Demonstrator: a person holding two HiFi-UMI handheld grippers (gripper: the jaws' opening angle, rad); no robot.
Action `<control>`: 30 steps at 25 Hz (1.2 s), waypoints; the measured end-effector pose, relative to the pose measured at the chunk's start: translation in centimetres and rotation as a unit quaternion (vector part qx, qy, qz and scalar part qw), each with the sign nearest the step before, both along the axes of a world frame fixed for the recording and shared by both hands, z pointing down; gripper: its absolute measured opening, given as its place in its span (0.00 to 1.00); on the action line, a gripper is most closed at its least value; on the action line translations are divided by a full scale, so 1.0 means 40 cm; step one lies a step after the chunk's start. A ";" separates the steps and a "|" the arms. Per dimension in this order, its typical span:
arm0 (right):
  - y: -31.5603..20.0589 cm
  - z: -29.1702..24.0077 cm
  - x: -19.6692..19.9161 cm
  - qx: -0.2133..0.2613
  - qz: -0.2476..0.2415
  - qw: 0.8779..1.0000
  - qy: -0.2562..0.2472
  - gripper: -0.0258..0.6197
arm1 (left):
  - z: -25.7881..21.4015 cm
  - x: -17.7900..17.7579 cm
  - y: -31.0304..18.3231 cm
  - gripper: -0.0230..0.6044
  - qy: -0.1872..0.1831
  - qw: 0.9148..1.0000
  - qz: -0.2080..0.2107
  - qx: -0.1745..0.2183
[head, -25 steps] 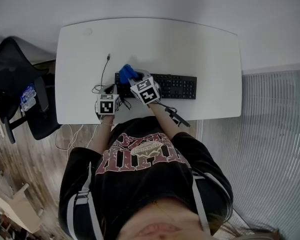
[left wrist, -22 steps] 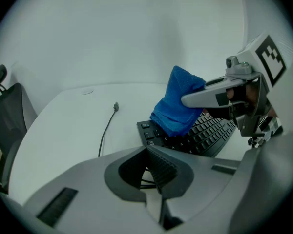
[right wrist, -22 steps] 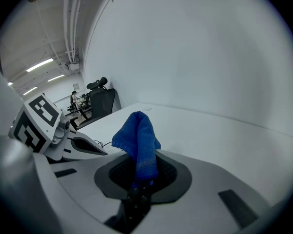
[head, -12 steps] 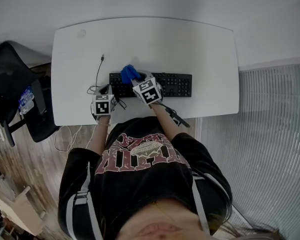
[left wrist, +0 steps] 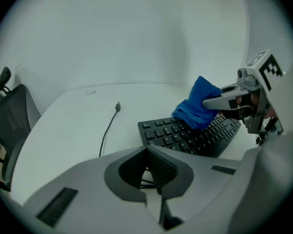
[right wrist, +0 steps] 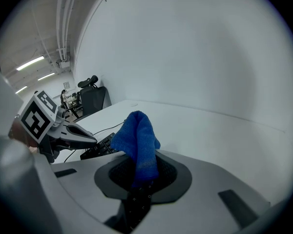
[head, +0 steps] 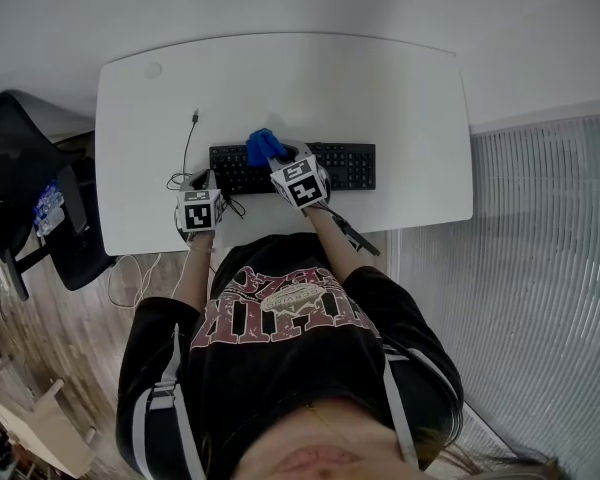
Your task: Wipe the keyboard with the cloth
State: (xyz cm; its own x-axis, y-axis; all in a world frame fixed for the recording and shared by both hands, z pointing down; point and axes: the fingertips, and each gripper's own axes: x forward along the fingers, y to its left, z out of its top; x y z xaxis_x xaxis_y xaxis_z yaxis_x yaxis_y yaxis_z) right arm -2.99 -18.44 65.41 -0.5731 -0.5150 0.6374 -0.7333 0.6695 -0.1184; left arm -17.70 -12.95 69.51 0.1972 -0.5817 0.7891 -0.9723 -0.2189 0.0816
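Note:
A black keyboard (head: 335, 167) lies near the front edge of the white table (head: 380, 88). My right gripper (head: 277, 158) is shut on a blue cloth (head: 265, 146), which it holds down on the keys left of the keyboard's middle. In the right gripper view the cloth (right wrist: 136, 140) stands up out of the shut jaws. My left gripper (head: 202, 182) sits at the keyboard's left front corner, shut, with nothing between its fingers. The left gripper view shows the keyboard (left wrist: 185, 138), the cloth (left wrist: 198, 108) and the right gripper (left wrist: 229, 101) pressing it on the keys.
A thin black cable (head: 187, 143) with a free plug runs over the table left of the keyboard and coils by the left gripper. A black office chair (head: 20, 168) stands beyond the table's left end. The table's front edge is just under both grippers.
The right gripper has slid the cloth to the right along the keyboard. The left gripper has stayed at the keyboard's left end.

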 end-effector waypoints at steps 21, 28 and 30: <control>0.013 0.011 0.195 -0.004 0.038 0.998 0.043 0.14 | -0.001 -0.002 0.003 0.09 -0.015 1.000 -0.013 0.005; 0.015 0.021 0.253 -0.009 0.064 0.997 0.043 0.14 | 0.000 -0.001 0.003 0.09 -0.016 1.000 -0.016 0.006; 0.014 0.020 0.265 -0.006 0.068 0.997 0.043 0.14 | 0.001 -0.001 0.003 0.09 -0.016 1.000 -0.017 0.007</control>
